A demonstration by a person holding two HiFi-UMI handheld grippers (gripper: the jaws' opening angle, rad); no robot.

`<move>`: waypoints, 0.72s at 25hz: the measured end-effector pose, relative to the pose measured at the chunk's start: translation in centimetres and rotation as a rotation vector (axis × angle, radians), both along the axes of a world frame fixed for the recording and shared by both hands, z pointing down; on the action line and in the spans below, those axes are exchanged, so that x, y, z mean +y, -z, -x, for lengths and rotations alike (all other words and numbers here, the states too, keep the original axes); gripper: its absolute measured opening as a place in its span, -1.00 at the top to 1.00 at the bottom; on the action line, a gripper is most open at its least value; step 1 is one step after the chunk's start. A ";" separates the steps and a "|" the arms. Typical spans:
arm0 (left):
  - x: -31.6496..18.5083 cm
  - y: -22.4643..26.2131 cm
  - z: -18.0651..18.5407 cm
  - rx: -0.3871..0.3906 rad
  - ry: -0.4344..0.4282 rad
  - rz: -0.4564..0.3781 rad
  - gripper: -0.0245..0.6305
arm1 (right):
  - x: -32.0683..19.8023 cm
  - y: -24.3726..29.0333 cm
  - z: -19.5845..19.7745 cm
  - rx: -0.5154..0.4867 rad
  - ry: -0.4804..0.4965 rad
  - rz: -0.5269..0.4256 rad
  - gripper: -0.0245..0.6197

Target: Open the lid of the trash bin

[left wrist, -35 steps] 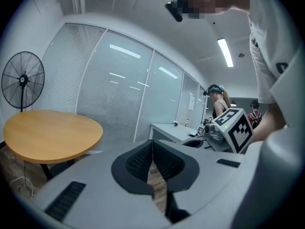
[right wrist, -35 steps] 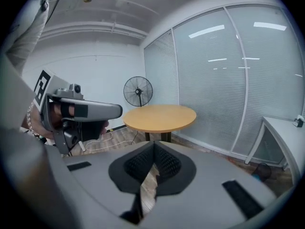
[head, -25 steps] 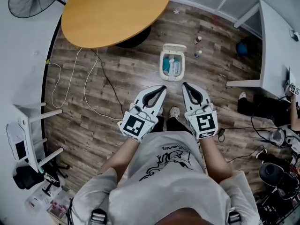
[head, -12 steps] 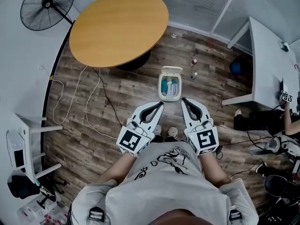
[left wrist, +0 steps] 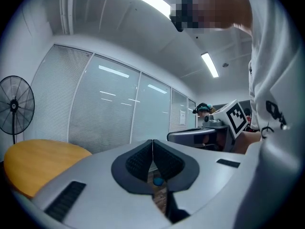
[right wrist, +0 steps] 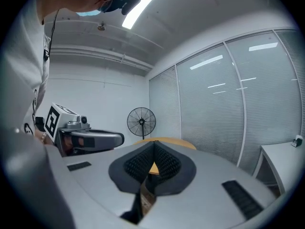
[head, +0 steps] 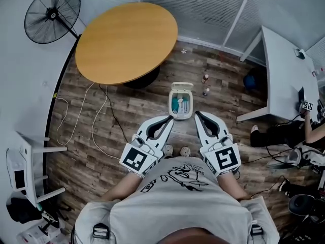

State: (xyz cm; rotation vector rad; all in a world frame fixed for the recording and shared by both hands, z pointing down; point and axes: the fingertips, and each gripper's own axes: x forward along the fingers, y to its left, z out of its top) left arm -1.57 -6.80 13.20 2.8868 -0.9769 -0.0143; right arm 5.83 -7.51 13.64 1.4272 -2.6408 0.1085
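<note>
Head view, looking steeply down on a person standing on a wood floor (head: 101,136). The bin (head: 181,101) stands on the floor just beyond the person's feet, on the near-right side of a round worktop (head: 127,42), with a fan (head: 52,14) at far left. Its inside shows from above, with teal and white contents, and a pale flap, taken to be the lid (head: 182,87), lies at its far edge. On this evidence the lid is judged to be up already, though its exact angle cannot be read from overhead.

The left gripper (head: 170,119) and right gripper (head: 197,114) are held side by side in front of the body, pointing toward the bin from its near side. Both appear to be carried high above it and touch nothing. In the left gripper view and the right gripper view alike, the jaws are closed pad to pad, with nothing between them.

Step in hand: judged to be either the close of the task or a standing pause over the bin. If the lid needs to go further back, the next move calls for lowering one gripper to the far edge and pushing the flap away with the closed jaws.
</note>
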 end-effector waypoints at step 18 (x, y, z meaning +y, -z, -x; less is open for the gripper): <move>0.5 2.6 -1.5 0.027 -0.040 -0.040 0.86 | 1.3 2.6 -1.8 -0.001 -0.059 -0.048 0.90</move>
